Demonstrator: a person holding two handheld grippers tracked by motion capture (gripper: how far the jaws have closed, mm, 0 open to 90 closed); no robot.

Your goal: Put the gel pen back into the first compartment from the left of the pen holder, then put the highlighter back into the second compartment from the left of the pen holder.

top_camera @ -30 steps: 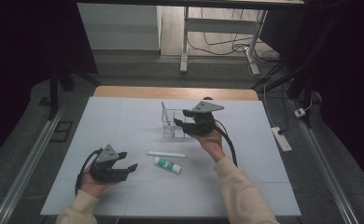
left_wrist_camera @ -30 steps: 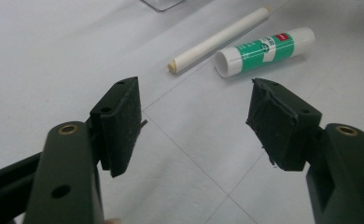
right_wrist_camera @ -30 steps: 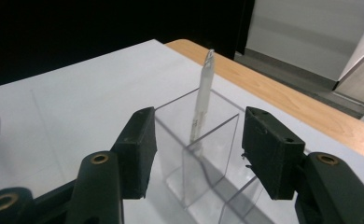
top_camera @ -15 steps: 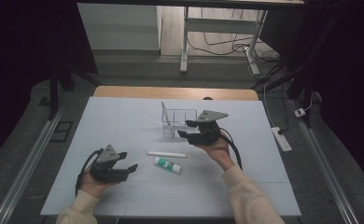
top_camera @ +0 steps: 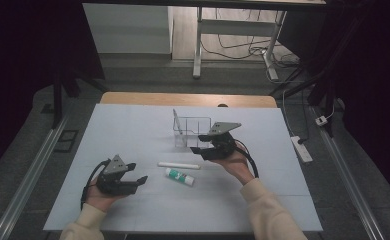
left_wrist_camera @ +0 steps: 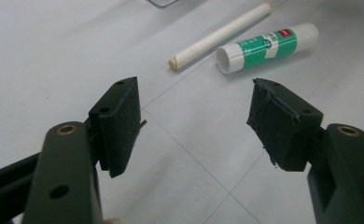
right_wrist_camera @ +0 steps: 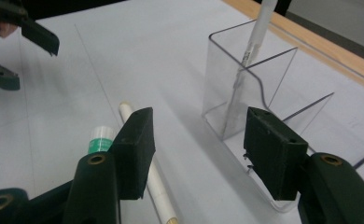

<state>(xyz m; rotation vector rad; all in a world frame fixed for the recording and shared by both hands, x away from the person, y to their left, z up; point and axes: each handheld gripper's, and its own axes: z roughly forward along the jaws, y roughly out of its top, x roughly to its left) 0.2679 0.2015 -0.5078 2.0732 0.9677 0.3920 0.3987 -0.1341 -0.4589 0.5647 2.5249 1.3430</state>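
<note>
The right tool is held level, jaws wide and empty, the white stick lying at its 7 o'clock; the left tool, likewise wide and empty, is rested on the worktop.

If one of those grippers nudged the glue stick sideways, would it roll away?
Probably: the glue stick is a smooth cylinder lying on its side on the flat table. It looks like light plastic, so a light touch may move it. The white stick beside it might stop it.

Right gripper view: glue stick half hidden behind gripper jaw; pen top cut off. Glue stick label unreadable from high view.
</note>
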